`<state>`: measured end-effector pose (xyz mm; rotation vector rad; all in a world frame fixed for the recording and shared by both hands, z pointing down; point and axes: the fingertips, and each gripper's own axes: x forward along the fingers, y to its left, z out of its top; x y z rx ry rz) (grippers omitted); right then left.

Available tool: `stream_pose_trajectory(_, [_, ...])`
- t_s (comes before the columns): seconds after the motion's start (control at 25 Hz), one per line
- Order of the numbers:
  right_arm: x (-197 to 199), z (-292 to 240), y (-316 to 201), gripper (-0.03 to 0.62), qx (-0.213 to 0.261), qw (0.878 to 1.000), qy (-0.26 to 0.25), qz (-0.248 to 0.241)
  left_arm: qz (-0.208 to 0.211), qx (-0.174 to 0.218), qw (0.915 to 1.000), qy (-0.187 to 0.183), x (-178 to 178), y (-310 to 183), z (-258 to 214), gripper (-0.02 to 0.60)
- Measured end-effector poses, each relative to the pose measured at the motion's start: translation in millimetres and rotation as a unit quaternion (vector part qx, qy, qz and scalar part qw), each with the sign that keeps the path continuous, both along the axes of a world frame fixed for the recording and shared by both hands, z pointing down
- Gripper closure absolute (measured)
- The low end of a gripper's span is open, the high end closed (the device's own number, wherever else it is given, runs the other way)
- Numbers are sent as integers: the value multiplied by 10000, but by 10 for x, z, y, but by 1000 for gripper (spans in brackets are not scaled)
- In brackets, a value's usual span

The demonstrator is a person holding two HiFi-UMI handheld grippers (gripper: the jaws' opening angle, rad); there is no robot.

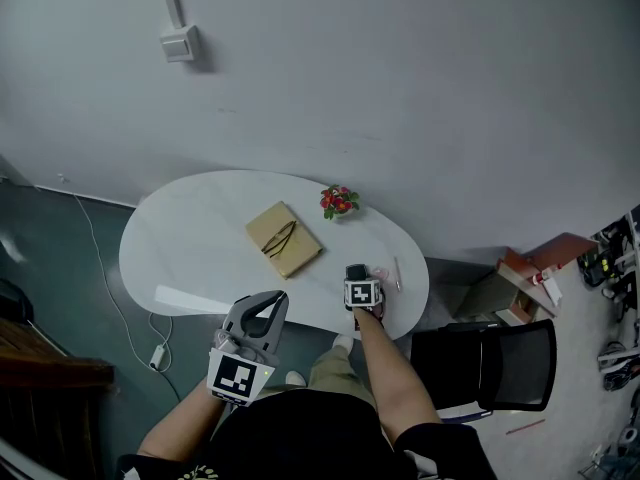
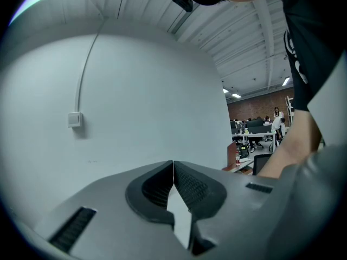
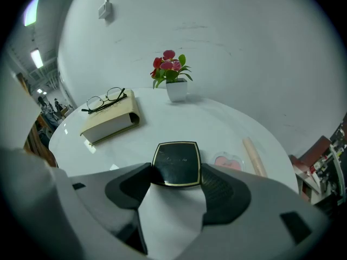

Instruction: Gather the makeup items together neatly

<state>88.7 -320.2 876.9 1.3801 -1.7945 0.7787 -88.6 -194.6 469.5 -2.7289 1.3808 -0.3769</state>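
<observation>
A black compact with a gold rim (image 3: 175, 161) lies low over the white table (image 3: 217, 123), and my right gripper (image 3: 176, 173) is shut on its near edge. Just right of it rest a pink heart-shaped case (image 3: 229, 161) and a beige stick (image 3: 254, 156). In the head view the right gripper (image 1: 357, 272) is near the table's front right, with the stick (image 1: 397, 273) beside it. My left gripper (image 1: 272, 303) is held up off the table near my body. It is shut with nothing in it (image 2: 173, 164) and faces the wall.
A tan book (image 1: 284, 238) with glasses (image 3: 105, 98) on top lies mid-table. A small pot of red flowers (image 1: 338, 202) stands at the far edge. A black chair (image 1: 490, 363) is right of the table. A wall switch (image 1: 179, 43) is above.
</observation>
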Motion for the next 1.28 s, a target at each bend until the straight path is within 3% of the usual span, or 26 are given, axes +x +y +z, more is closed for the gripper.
stream_pose_trajectory(0.32, [-8,-45,66,299,165,9998,32,86,68,-31,9999,-84,-113,124,34,558])
stream_pose_trajectory(0.64, [282,-654,267,302,1119,9928,431,51,127,22,9998,173,-135,146,-48,558])
stream_pose_trajectory(0.68, [356,-758,304,311,1248,9910,471,96,138,68,9996,223,-125,149,-81,558])
stream_pose_trajectory(0.88, [634,-1280,541,537,1886,9798,615,249,245,247,9985,416,-95,174,-196,558])
stream_pose_trajectory(1.04, [814,-1764,805,561,2387,9674,771,354,247,330,9978,516,-87,200,-268,558])
stream_pose_trajectory(1.28, [834,-2542,1229,566,3013,9514,551,324,186,395,9977,510,-140,263,-352,558])
